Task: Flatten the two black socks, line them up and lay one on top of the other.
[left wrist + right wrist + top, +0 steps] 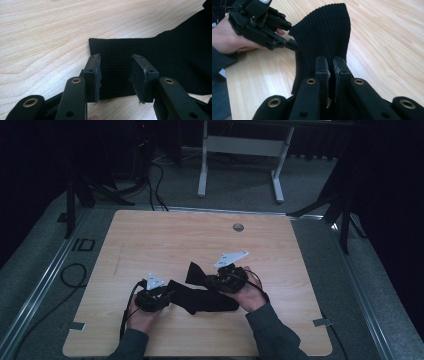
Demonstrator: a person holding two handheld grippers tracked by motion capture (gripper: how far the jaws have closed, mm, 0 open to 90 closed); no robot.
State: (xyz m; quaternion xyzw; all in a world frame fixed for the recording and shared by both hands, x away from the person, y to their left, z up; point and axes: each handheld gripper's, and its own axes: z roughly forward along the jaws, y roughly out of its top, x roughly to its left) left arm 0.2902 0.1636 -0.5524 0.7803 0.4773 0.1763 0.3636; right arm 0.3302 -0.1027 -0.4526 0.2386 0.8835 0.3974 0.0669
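On the wooden table [150, 235], our right gripper [331, 62] pinches the black sock [324, 32]; left gripper [116, 72] stands apart astride its cuff, so we lay the fold flat.

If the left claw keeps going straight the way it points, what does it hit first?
Likely the black knitted cloth: the left claw stands open with the cloth's edge lying flat between its jaws, so it would slide along the fabric. Depth is hard to judge.

i'm working in a recording lab or studio: my wooden table [165, 235] stands on grey carpet [35, 270] hemmed by metal floor rails [45, 275], with black tripod legs [75, 195] off its far corners, loose cables [155, 180] and a white desk frame [240, 150] beyond its far edge.
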